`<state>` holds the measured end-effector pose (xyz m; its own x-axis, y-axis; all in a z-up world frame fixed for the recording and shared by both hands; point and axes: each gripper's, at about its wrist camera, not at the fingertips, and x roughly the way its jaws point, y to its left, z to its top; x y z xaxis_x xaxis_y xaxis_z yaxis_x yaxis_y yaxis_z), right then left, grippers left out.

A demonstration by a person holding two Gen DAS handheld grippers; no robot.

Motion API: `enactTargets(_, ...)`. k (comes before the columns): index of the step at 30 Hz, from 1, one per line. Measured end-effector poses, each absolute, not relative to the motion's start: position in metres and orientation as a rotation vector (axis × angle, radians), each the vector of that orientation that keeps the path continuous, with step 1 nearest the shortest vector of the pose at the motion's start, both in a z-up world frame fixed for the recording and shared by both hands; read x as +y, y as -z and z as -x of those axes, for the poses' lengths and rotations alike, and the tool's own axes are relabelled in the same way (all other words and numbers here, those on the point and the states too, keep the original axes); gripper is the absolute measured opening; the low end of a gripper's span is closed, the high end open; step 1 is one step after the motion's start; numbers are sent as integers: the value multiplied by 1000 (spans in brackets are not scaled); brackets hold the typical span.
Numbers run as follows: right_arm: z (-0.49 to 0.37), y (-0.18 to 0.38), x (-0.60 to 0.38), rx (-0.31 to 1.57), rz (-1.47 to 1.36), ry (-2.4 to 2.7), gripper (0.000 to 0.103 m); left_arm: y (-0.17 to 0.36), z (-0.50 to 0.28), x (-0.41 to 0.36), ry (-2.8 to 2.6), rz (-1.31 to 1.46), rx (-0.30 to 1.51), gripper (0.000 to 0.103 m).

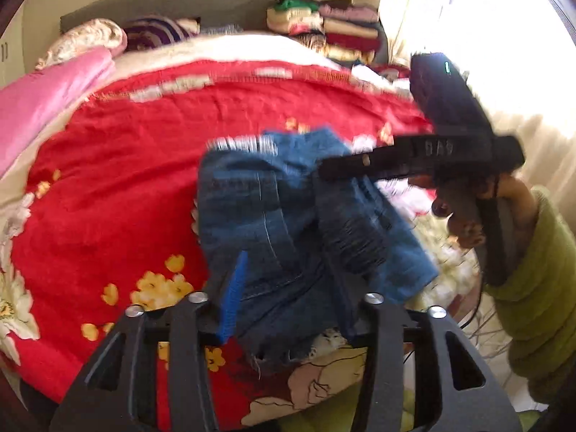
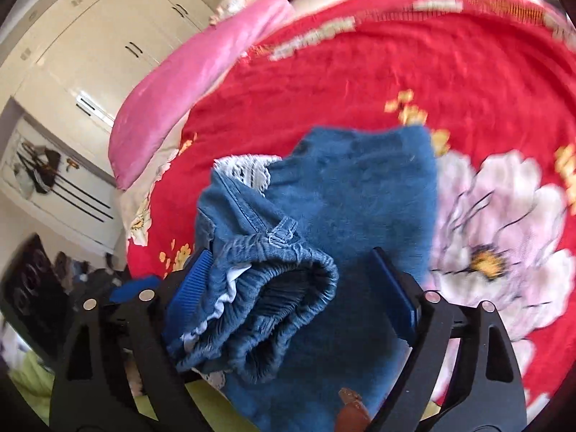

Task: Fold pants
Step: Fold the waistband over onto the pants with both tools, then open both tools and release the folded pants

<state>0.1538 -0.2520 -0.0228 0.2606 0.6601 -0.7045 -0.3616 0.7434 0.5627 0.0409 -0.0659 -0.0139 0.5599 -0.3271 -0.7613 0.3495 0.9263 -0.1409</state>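
your left gripper (image 1: 288,309) sits low over the near edge of the bed, its blue-padded fingers (image 1: 234,288) spread wide with denim bunched between them; whether the pads actually bite the cloth you cannot tell from here. your right gripper (image 2: 291,280) also stands apart, the elastic waistband roll lying against its left pad, the other pad clear of it, so no firm clamp shows there either.

the pants (image 2: 345,194) are blue jeans, loosely heaped rather than flat, lifted or draped at the near side of the red floral bedspread (image 1: 108,180). judged from this, you are mid-fold: the garment looks doubled over but rumpled, with the waistband curled and a white lace trim poking out behind.

the next move calls for closing on an edge with each gripper, pulling the cloth taut, and laying it down flat on the bedspread before the next crease. the picture is blurred, so fine seams are hard to read.
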Motion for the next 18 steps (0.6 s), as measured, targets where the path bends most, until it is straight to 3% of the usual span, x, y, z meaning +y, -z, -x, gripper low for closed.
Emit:
enactTargets(2,-155,26,-242,1100,-289,-732,39,29,-41,-73,420,-35,932,24)
enactTargets(5,-145,12,-226,1024,-209,-779,31,27,-32,-79,413,-90,909,22)
enactTargets(8,-135,-14,-222,899,-169,-835,30,27,-27,-80,408,-120,892,22)
enactTargets(12,-145,-1,-215,937,-45,-725,32,33,-32,-75,407,-92,912,24)
enactTargets(16,-147,4,-217,929,-12,-644,50,33,-33,-75,416,-87,909,24)
enactTargets(18,-140,-3,-220,886,15,-619,54,30,-33,-74,426,-72,906,26)
